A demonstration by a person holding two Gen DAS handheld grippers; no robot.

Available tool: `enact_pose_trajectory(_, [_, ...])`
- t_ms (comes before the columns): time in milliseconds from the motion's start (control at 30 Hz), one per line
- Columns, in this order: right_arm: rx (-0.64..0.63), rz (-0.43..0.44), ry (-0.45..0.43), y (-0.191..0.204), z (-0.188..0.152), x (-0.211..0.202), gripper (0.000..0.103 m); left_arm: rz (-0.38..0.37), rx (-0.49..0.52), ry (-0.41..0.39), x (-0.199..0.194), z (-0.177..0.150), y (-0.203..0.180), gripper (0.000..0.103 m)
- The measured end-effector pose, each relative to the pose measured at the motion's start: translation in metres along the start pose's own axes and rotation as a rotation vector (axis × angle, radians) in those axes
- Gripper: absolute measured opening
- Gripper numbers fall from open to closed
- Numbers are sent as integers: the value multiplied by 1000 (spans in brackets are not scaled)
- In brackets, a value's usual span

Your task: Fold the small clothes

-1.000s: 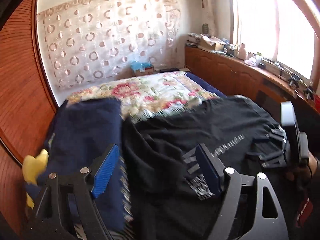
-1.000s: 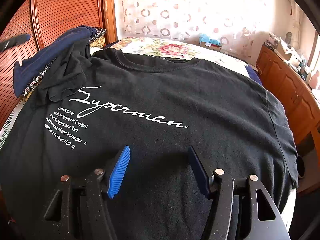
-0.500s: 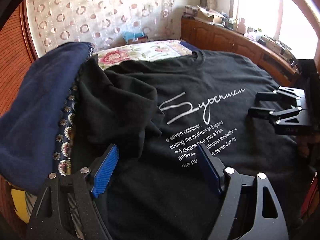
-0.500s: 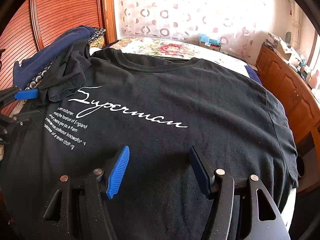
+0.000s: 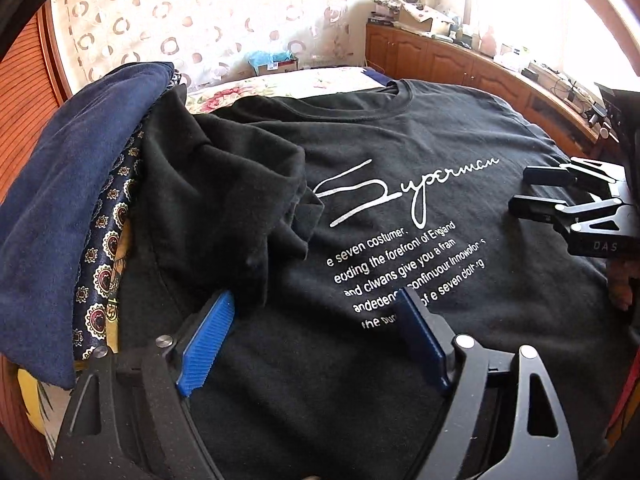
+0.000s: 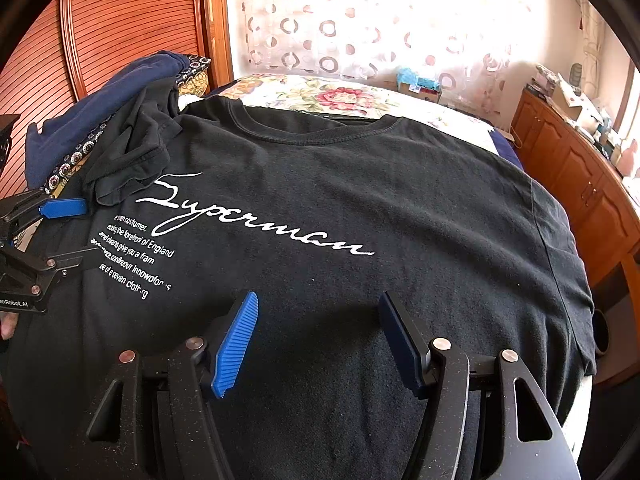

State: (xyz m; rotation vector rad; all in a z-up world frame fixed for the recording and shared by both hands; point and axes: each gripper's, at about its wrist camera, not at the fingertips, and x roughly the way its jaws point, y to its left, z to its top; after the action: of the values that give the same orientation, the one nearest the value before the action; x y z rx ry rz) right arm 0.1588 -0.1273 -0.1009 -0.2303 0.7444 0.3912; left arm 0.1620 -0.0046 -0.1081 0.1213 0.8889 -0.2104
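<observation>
A black T-shirt (image 6: pixel 360 184) with white "Superman" lettering lies spread face up on the bed; it also shows in the left wrist view (image 5: pixel 420 152). Its left sleeve (image 5: pixel 224 192) is crumpled and folded inward over the chest. My left gripper (image 5: pixel 316 304) is open and empty, hovering over the shirt's lower left side just below that sleeve; it also shows at the left edge of the right wrist view (image 6: pixel 76 232). My right gripper (image 6: pixel 316 304) is open and empty above the shirt's lower middle; it also shows in the left wrist view (image 5: pixel 532 192).
A navy garment (image 5: pixel 68 184) lies over a patterned cloth (image 5: pixel 104 248) left of the shirt. A floral bedspread (image 6: pixel 340 96) covers the bed beyond the collar. A wooden cabinet (image 6: pixel 576 168) with clutter runs along the right, and a slatted wooden panel (image 6: pixel 120 28) stands at the left.
My left gripper has swung right and down from the navy garment to the shirt's crumpled sleeve and small lettering. My right gripper has stayed nearly still. Both remain open.
</observation>
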Motion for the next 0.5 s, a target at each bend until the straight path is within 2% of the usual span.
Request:
enact_pose_trajectory(133, [12, -16, -28, -12, -3, -10, 65, 2, -4, 2, 1, 0, 1, 84])
enact_pose_trajectory(233, [42, -51, -69, -39, -7, -29, 65, 10, -15, 1, 0, -1, 1, 84])
enact_pose_trajectory(300, [85, -84, -86, -69, -9, -42, 65, 13, -20, 2, 1, 0, 0, 84])
enact_pose_trajectory(367, [130, -126, -89, -105, -14, -50, 65, 18, -30, 7, 2, 1, 0, 89])
enact_pose_trajectory(500, [211, -190, -56, -170, -29, -52, 65, 20, -35, 10, 3, 2, 0, 90])
